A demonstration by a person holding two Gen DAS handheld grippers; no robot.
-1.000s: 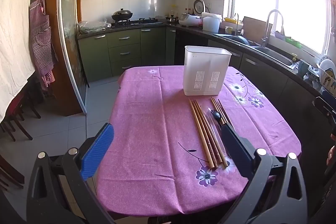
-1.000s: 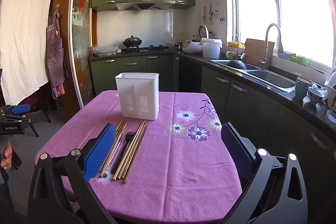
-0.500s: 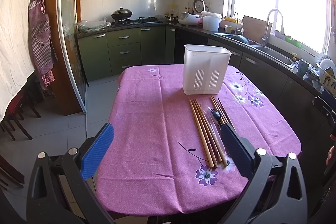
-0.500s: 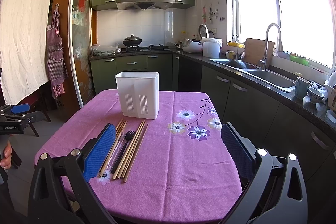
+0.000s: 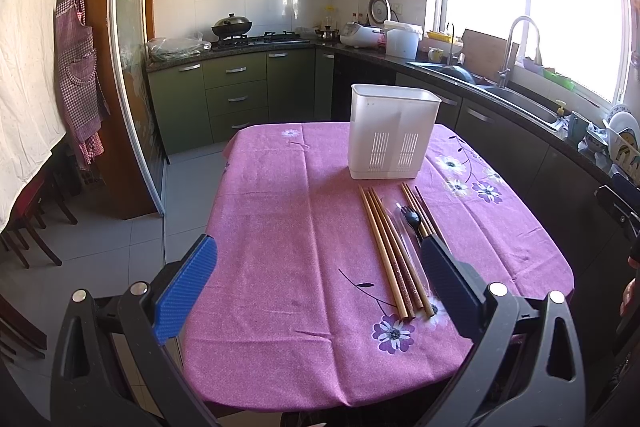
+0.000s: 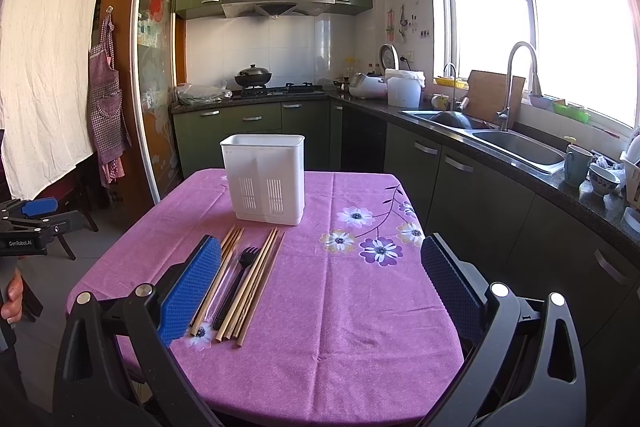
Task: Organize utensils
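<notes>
Left wrist view: left claw (image 5: 318, 277) apart, empty, above desk (image 5: 280, 227); white utensil holder (image 5: 392, 137), wooden chopsticks (image 5: 386, 251), black fork (image 5: 412, 217). Right claw (image 6: 320, 283) apart, empty.

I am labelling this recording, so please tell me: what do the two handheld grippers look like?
The left gripper and right gripper match: black plastic frames with triangular cut-outs, silver round bolts, and two flat fingers faced with textured blue pads. White "GenRoboAI" lettering marks the left gripper's body in the right wrist view.
</notes>
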